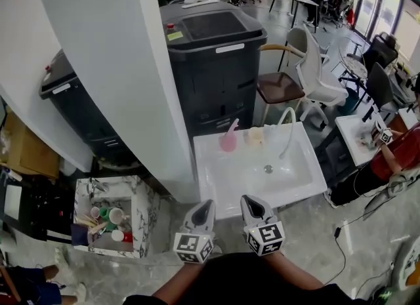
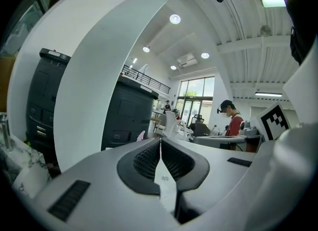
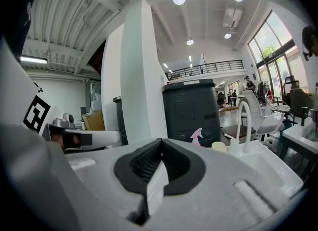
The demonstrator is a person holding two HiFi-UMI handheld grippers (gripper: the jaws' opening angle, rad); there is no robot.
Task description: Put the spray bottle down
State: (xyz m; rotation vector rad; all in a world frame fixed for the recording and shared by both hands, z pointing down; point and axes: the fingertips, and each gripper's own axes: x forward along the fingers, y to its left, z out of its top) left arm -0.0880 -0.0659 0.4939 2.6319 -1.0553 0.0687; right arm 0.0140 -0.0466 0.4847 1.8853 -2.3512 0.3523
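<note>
The pink spray bottle (image 1: 228, 138) stands upright at the back left corner of the white sink (image 1: 216, 185), apart from both grippers. It shows small and pink in the right gripper view (image 3: 198, 135) and as a pink sliver in the left gripper view (image 2: 140, 136). My left gripper (image 1: 205, 206) is at the sink's near edge, jaws shut with nothing between them. My right gripper (image 1: 251, 202) is beside it, also shut and empty.
A white curved faucet (image 1: 289, 130) and a yellowish cup (image 1: 254, 136) stand at the sink's back. A white pillar (image 1: 118, 67) rises left of it, with a dark machine (image 1: 213, 61) behind. A marble box (image 1: 141, 195) of cups is on the floor left. A seated person (image 1: 394, 156) is right.
</note>
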